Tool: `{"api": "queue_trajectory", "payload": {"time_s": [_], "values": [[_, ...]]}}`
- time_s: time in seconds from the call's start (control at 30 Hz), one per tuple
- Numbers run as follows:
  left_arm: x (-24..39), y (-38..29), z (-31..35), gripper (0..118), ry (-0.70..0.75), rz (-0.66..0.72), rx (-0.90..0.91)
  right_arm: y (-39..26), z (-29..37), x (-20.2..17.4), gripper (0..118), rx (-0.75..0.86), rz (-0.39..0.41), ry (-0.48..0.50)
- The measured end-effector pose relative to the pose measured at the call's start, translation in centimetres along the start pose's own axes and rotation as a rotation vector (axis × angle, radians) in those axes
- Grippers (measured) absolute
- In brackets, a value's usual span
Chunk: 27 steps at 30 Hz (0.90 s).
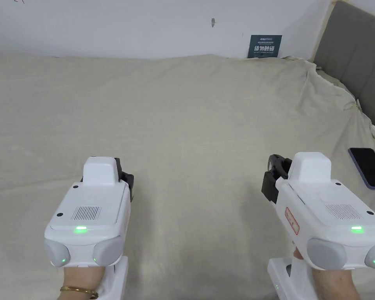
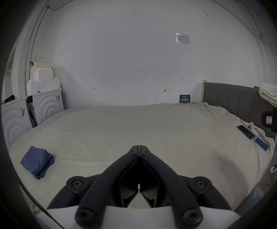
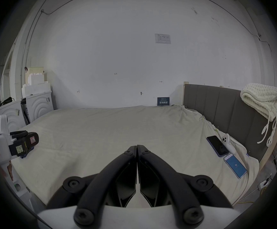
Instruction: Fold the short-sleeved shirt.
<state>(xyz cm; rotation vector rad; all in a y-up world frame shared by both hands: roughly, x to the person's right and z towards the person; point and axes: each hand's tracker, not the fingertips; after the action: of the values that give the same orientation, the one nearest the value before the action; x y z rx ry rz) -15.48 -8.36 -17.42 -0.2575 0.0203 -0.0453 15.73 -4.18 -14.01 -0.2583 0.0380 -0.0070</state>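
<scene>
A dark blue shirt [image 2: 37,162] lies bunched in a loose fold on the beige bed sheet [image 1: 190,117], far to the left of my left gripper [image 2: 139,147]. That gripper hovers over the sheet near the bed's front edge, jaws pressed together with nothing between them; the head view shows it as well [image 1: 126,177]. My right gripper [image 3: 136,147] is held level with it to the right, also shut and empty, and in the head view [image 1: 274,170] it is above bare sheet. A sliver of the blue shirt [image 3: 24,156] peeks out behind the left gripper in the right gripper view.
Two phones [image 3: 217,145] [image 3: 235,165] and a white controller [image 3: 228,142] lie at the bed's right side by the grey headboard [image 1: 354,66]. A white knitted blanket [image 3: 260,100] hangs over the headboard. White appliances [image 2: 15,121] stand left of the bed.
</scene>
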Motion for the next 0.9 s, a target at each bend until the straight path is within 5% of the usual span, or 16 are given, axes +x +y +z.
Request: {"api": "queue_trajectory", "payload": {"time_s": [0.9], "values": [[0.41, 0.11, 0.53, 0, 0.0, -0.021, 0.012, 0.25, 0.82, -0.21, 0, 0.013, -0.003, 0.016]]}}
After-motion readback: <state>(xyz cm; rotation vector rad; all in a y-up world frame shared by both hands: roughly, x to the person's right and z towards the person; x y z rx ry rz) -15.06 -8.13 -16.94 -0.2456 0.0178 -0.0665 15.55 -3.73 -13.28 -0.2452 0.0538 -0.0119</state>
